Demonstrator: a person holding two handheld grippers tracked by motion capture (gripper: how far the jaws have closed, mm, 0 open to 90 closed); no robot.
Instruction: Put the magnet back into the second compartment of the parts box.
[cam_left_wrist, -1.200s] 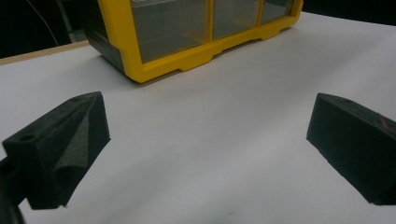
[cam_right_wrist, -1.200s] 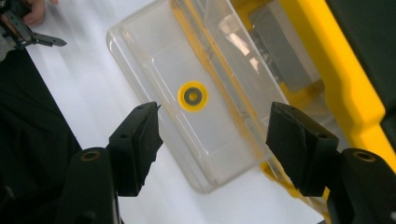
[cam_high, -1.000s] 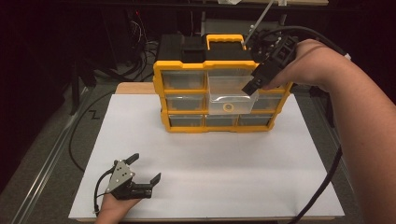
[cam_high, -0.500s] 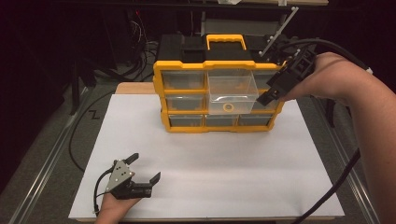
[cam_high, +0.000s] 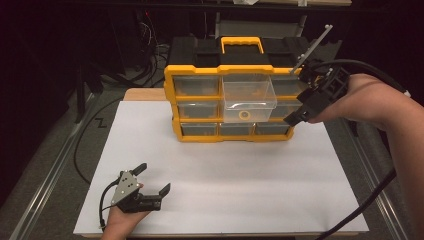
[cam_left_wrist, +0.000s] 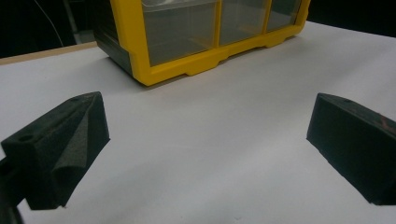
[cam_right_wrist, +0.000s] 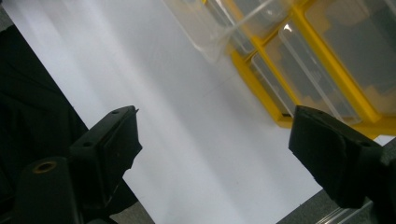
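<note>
A yellow and black organizer (cam_high: 172, 100) with clear drawers stands at the back of a white sheet (cam_high: 225, 185). Its top middle drawer (cam_high: 249, 95) is pulled out, and a small yellow ring (cam_high: 243, 115) shows through the drawer's front. My right gripper (cam_high: 296, 117) hangs just right of the organizer's front. Its jaws have just been opening and nothing is between them. In the right gripper view the gripper (cam_right_wrist: 215, 116) looks past the drawer (cam_right_wrist: 205, 28) and the yellow frame (cam_right_wrist: 280, 116). My left gripper (cam_high: 153, 178) rests open at the sheet's front left, facing the organizer (cam_left_wrist: 140, 56).
The sheet lies on a wooden board whose edge (cam_high: 142, 94) shows behind its left corner. Black cables (cam_high: 82, 150) trail on the grey floor at the left. A cable (cam_high: 370, 200) runs from my right gripper past the sheet's right edge.
My right gripper has come off the drawer's front and moved right and down, with its jaws spread wider. The drawer stays pulled out. The left gripper has not moved.
</note>
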